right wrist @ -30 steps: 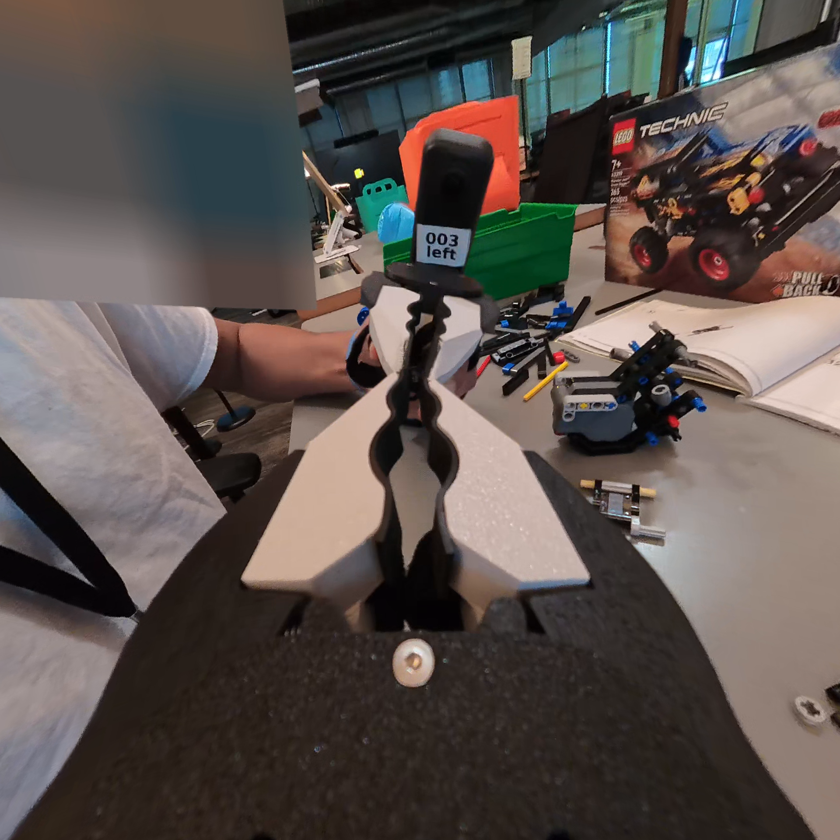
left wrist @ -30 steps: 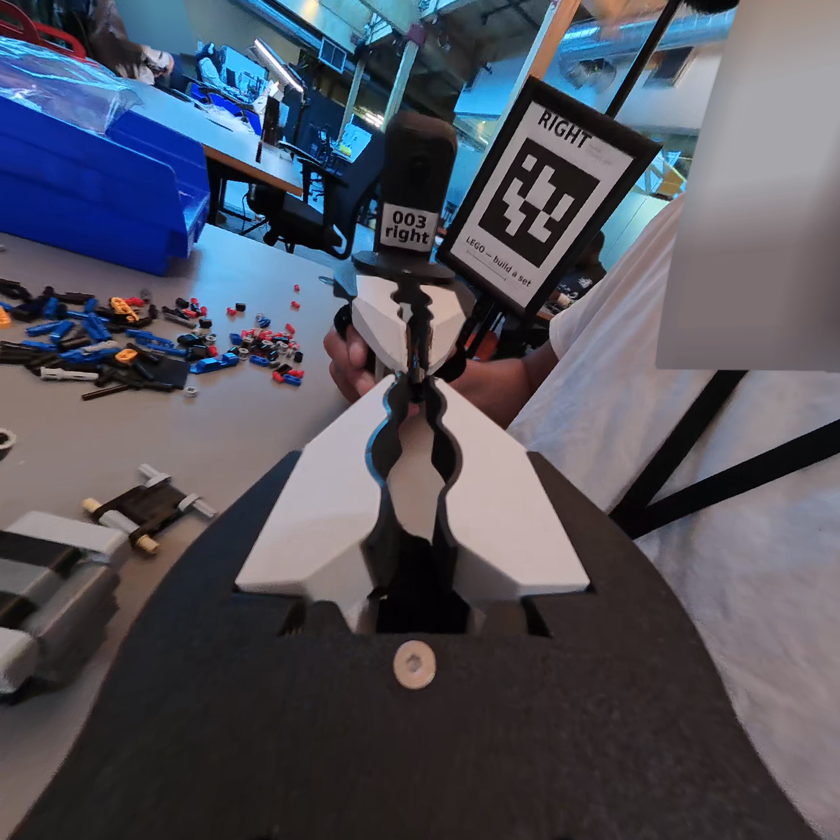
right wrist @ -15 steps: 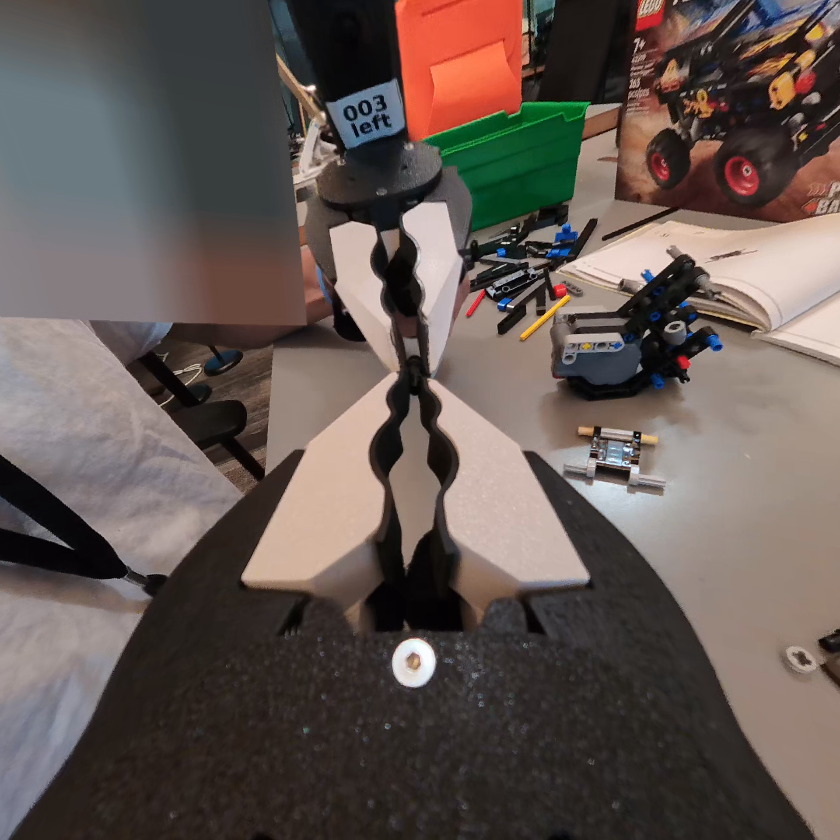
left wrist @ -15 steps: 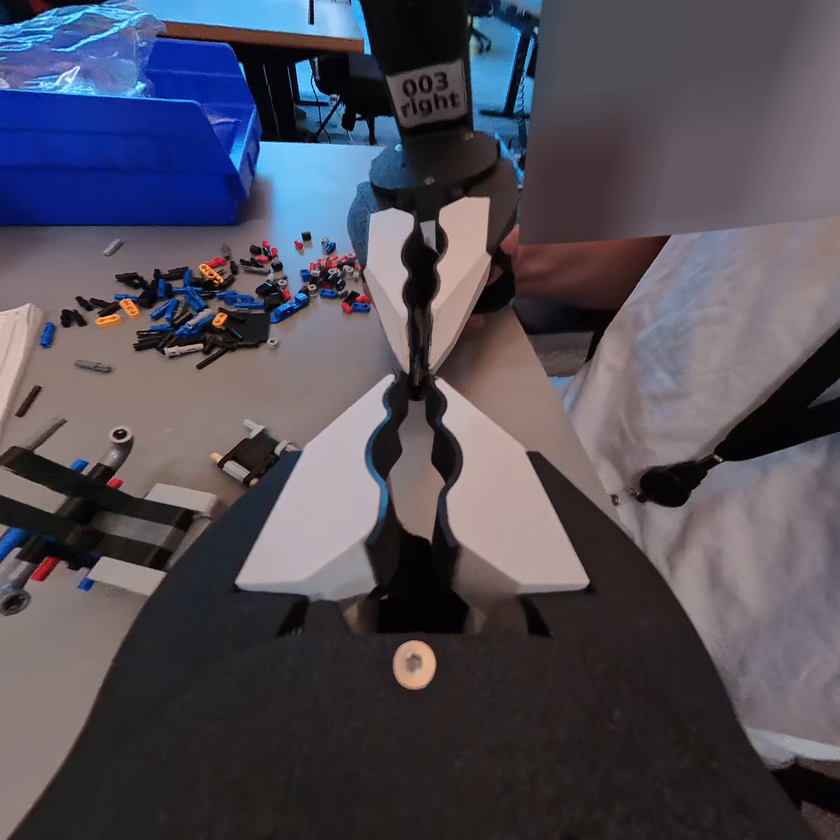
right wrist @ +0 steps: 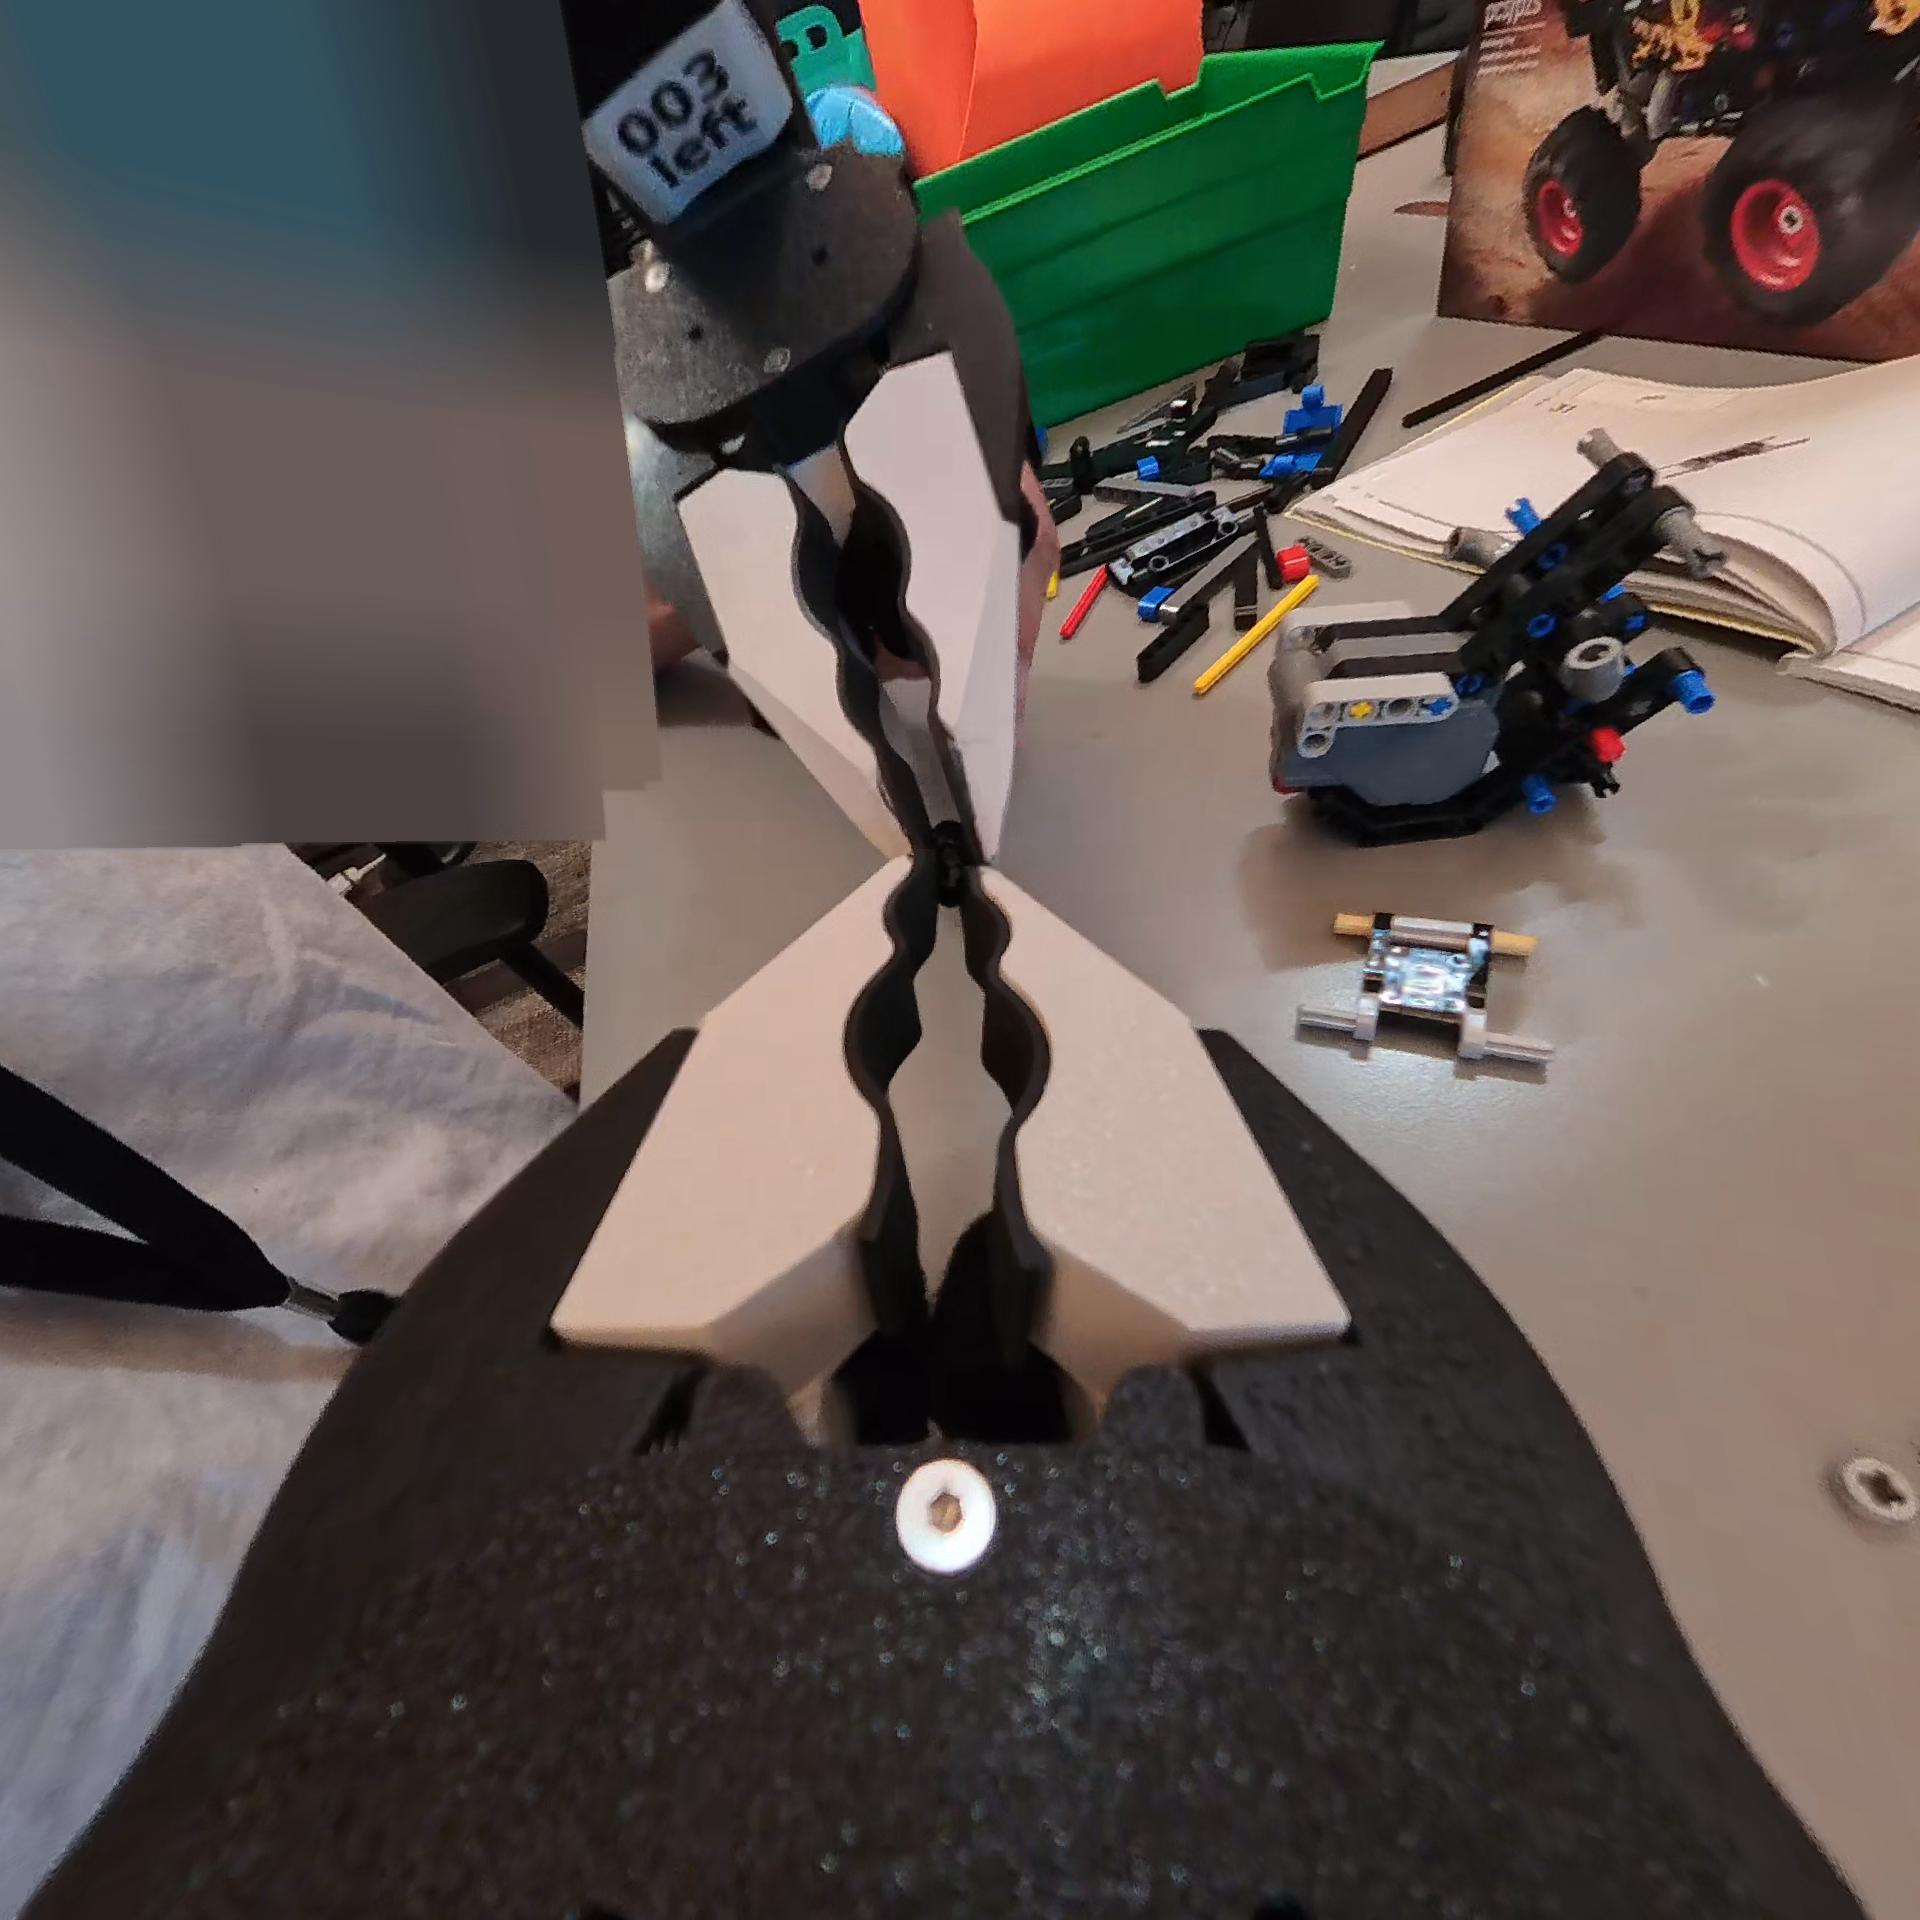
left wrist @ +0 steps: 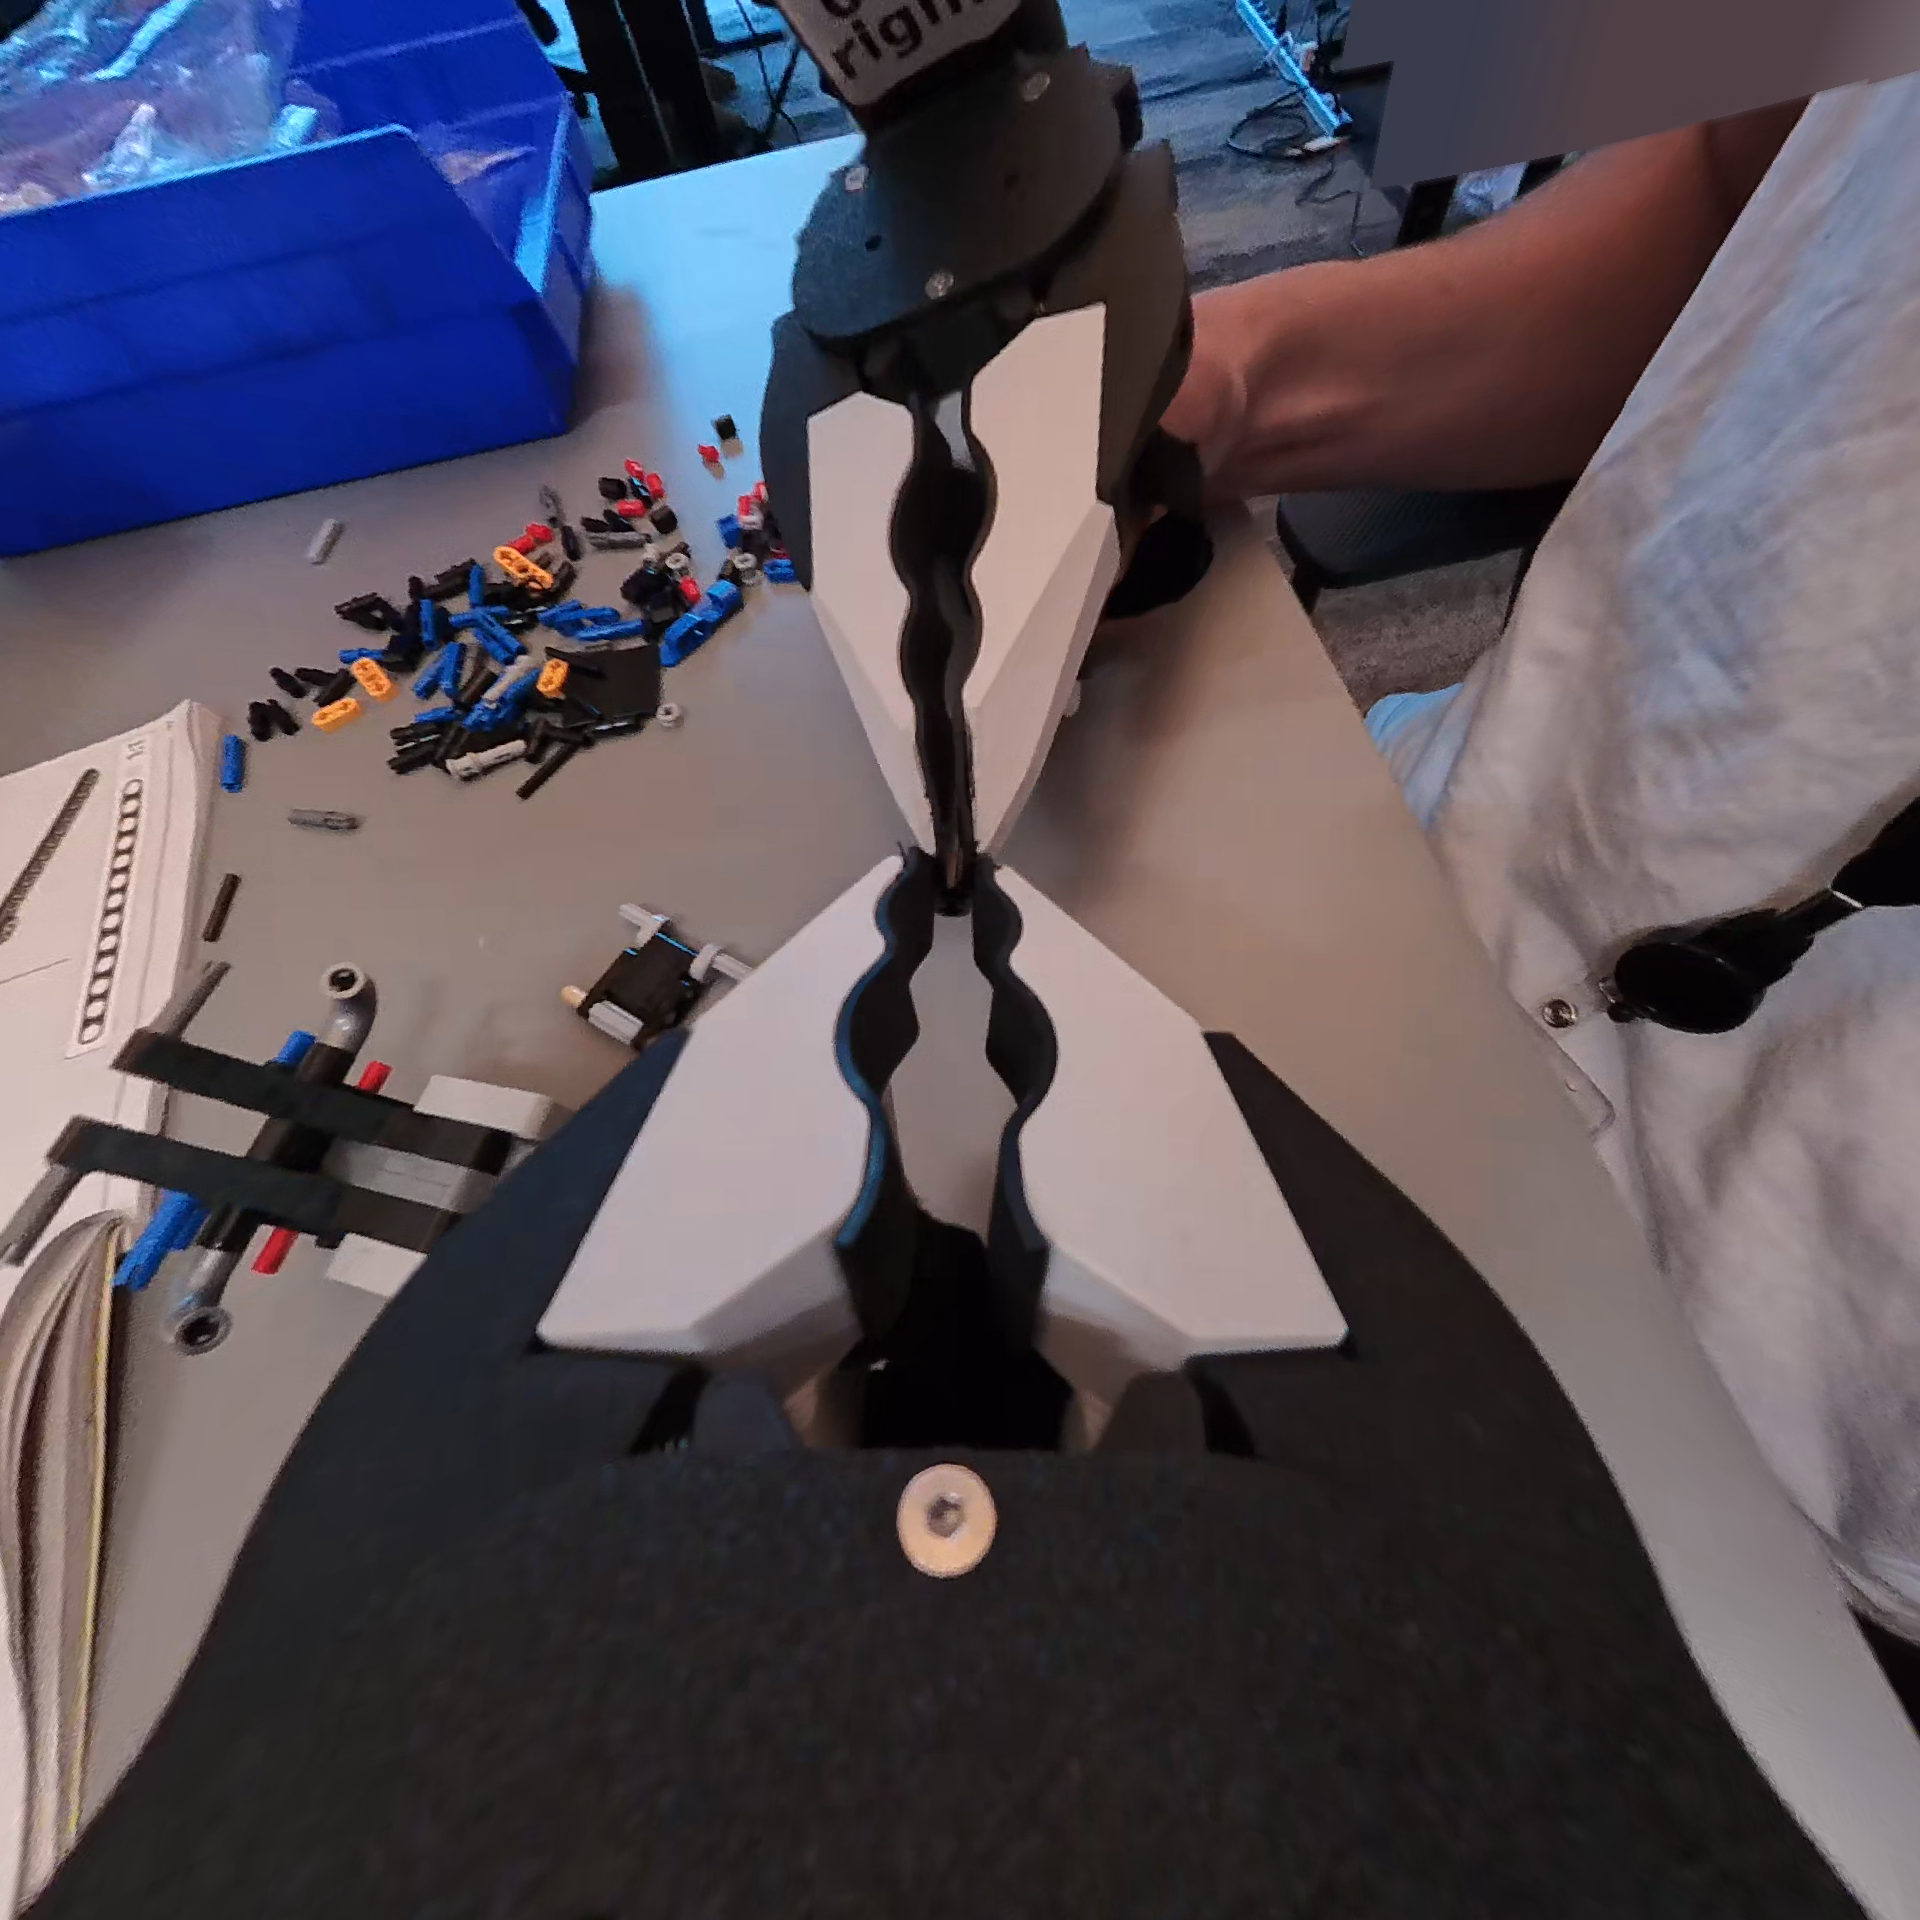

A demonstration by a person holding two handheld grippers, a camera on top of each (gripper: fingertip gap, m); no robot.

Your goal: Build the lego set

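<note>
**Tip to tip over the grey worktop**

Grey worktop (left wrist: 1195, 831) in a workshop room. In the left wrist view, a blue bin (left wrist: 260, 343) at the far left, and near it a scatter of loose pieces (left wrist: 520, 644) in black, blue, red and orange. In the right wrist view, a green bin (right wrist: 1164, 229) at the far side, with the set's box (right wrist: 1683, 156) standing to its right. Below the box, an open instruction booklet (right wrist: 1714, 499) lying flat.

Just in front of the booklet, the partly built model (right wrist: 1455, 707), grey and black with blue pins, resting on the worktop. Nearer, and apart from it, a small axle assembly (right wrist: 1423, 982) with a tan rod and grey pegs.

Above the near edge of the worktop, left hand-held gripper (left wrist: 940, 899) and right hand-held gripper (right wrist: 945, 894) meeting nose to nose, both narrowed to the tips. Pinched where the tips meet, a small black piece (right wrist: 948, 864), gripped from both ends and held clear of the surface. Too small to tell which part. Behind each tool, a person's hand around its handle.
</note>
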